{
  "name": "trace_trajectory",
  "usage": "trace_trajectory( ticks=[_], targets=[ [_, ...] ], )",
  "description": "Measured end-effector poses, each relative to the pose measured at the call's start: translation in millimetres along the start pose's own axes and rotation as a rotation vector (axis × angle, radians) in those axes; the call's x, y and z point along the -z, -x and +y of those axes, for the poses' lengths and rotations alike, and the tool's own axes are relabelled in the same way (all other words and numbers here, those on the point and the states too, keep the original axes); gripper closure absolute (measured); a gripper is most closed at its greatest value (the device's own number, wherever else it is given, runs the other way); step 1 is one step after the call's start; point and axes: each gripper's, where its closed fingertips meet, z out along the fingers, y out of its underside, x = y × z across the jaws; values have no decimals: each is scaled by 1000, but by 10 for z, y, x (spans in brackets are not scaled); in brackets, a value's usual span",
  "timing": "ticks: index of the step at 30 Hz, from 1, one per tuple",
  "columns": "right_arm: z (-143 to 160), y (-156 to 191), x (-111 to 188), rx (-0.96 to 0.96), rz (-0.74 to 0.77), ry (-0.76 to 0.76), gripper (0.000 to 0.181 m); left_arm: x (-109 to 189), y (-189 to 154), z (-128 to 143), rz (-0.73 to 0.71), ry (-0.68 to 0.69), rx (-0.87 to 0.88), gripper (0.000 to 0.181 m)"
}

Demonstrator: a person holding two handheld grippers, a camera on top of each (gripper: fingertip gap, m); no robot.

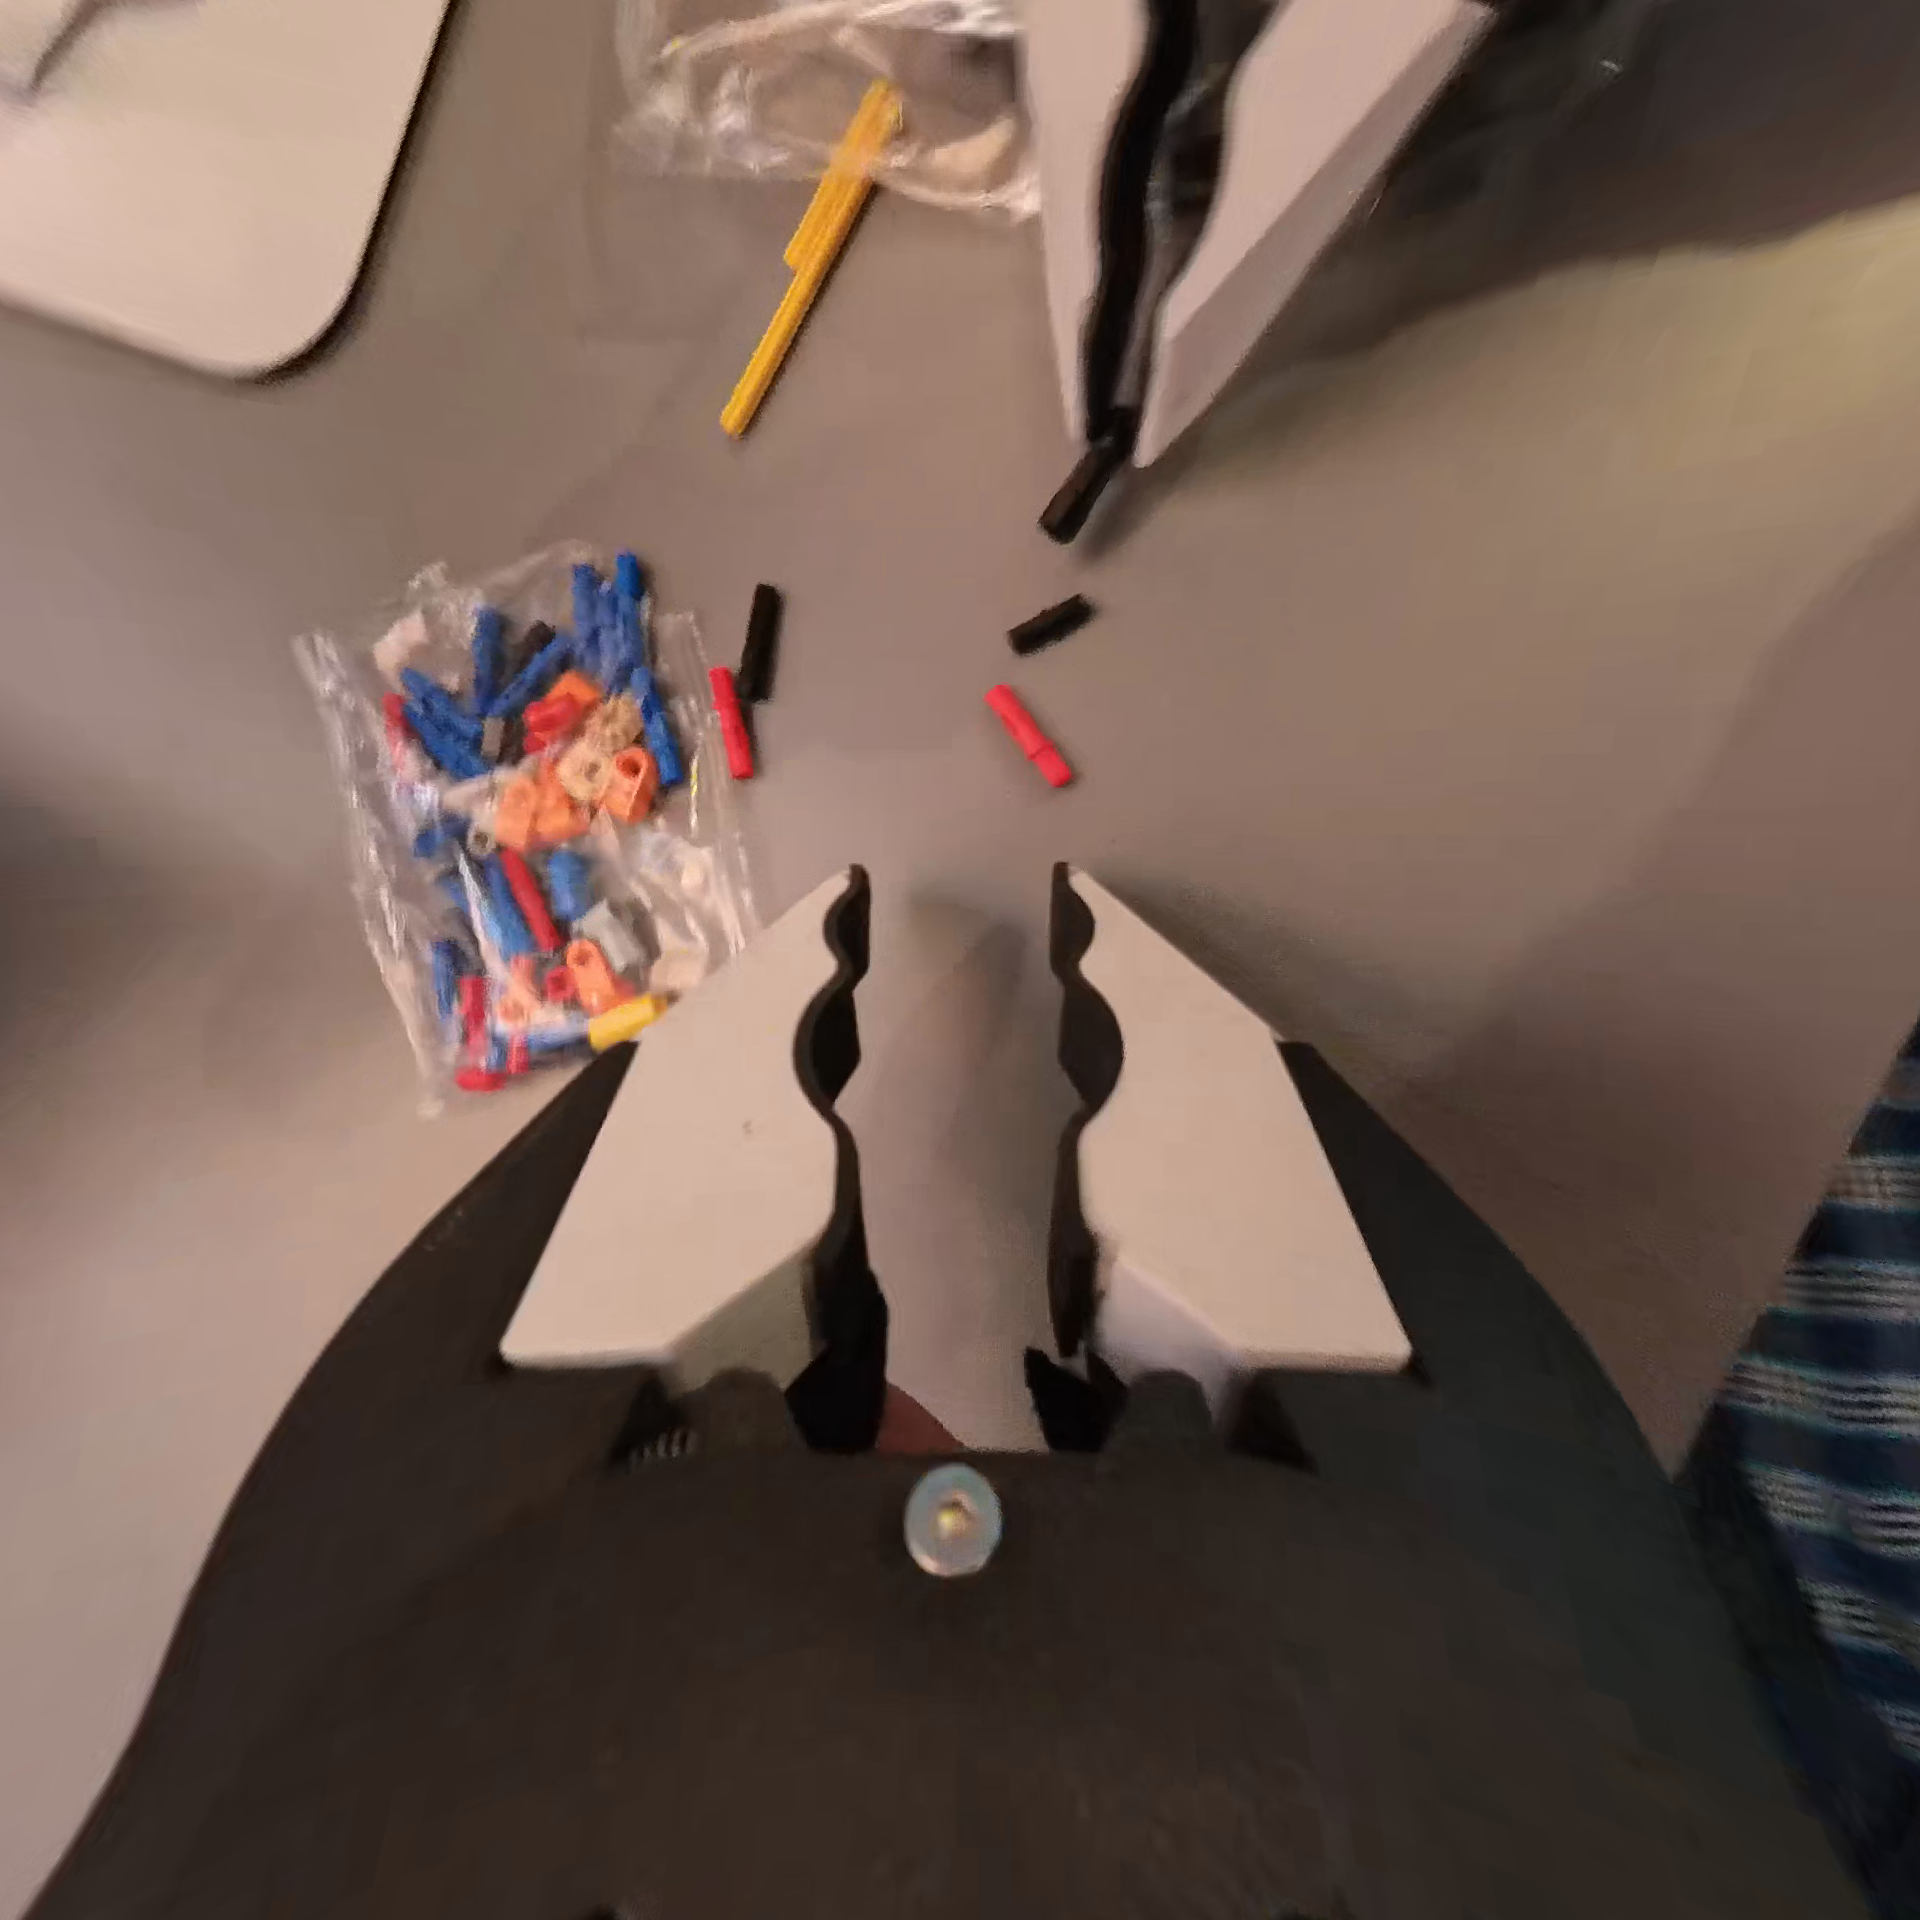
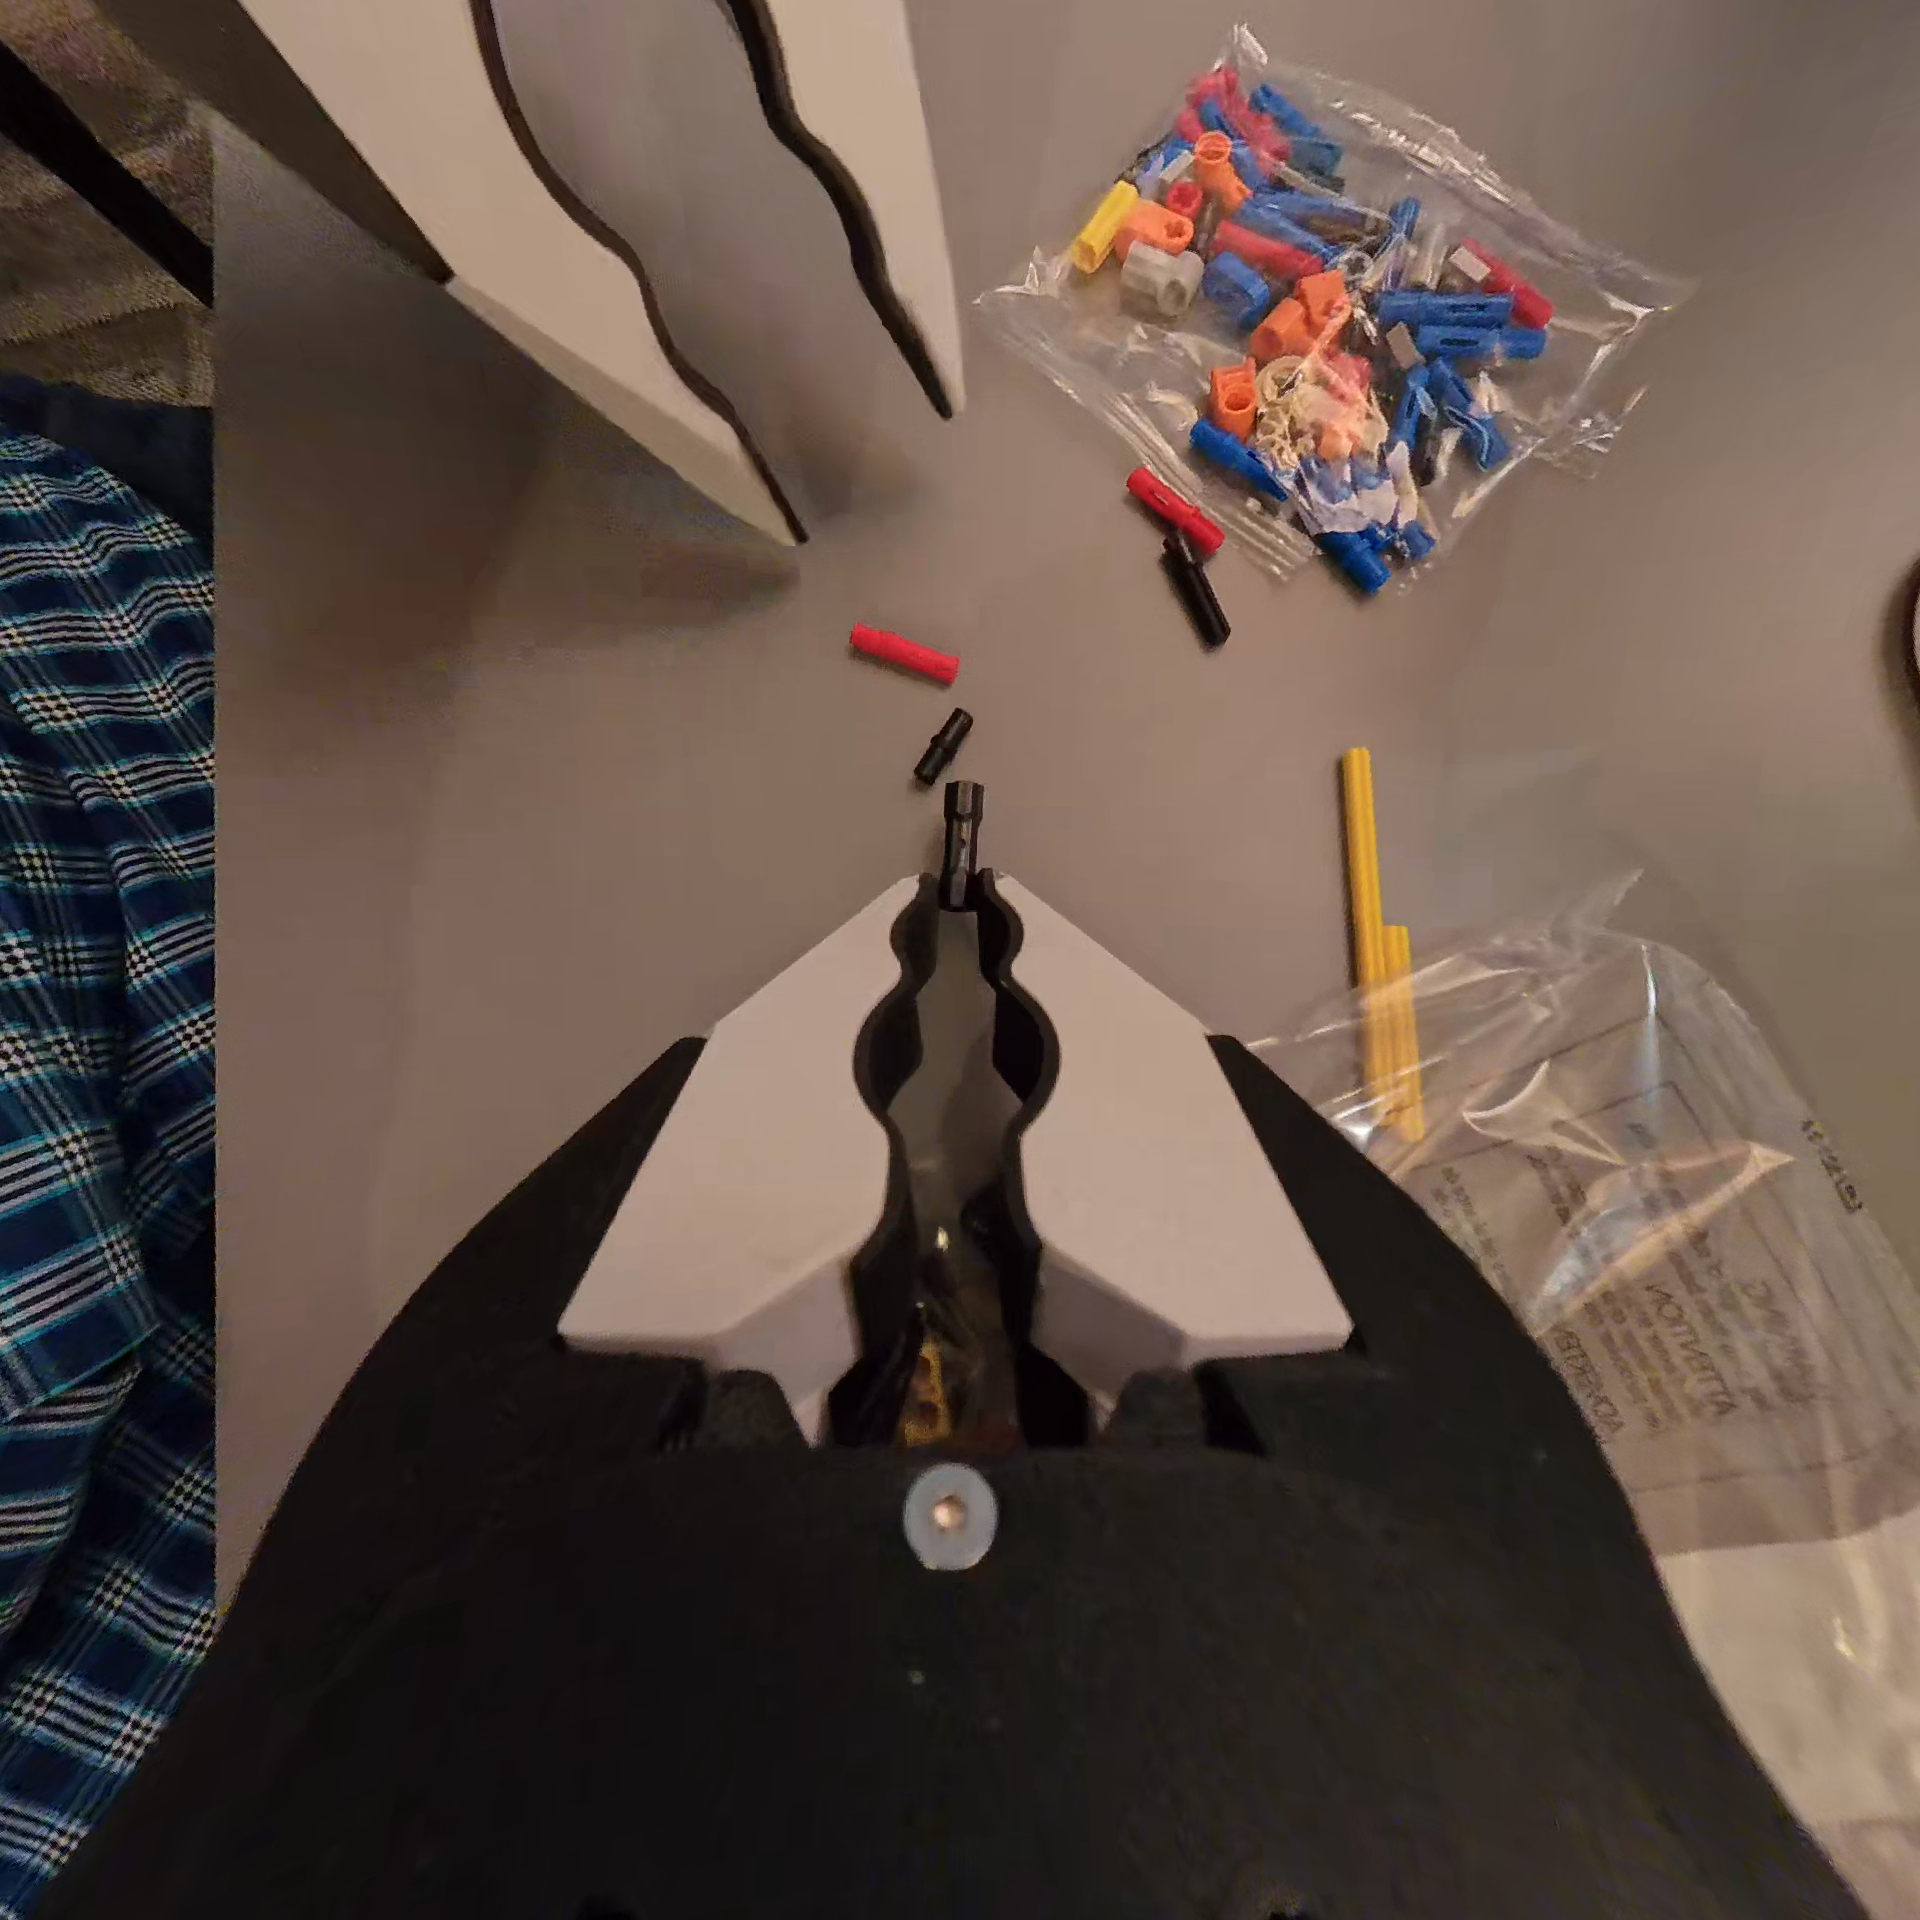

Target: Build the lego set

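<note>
the right gripper (image 2: 961, 883) pinches 1 black pin (image 2: 962, 831) at its tips while the left gripper (image 1: 956, 883) hangs open and empty over a grey table (image 2: 520, 831), 2 red pins, 2 more black pins and a clear bag of lego parts (image 2: 1340, 322) lying nearby.

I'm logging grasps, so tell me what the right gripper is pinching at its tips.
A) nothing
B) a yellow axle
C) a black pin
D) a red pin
C: the right gripper is shut on a black pin sticking out past its tips.
</note>
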Motion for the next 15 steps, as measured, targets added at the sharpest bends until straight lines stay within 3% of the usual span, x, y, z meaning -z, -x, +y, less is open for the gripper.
trace_trajectory(
  ticks=[3,7,15],
  targets=[
    [11,20,-4,4,-3,4,177,-9,23,-118,-38,-7,-241,156],
    [0,34,21,2,-6,-8,177,-24,-15,-303,29,-53,-494,160],
    [12,61,57,10,-12,-20,177,-159,-97,-350,62,-48,-996,160]
  ],
)
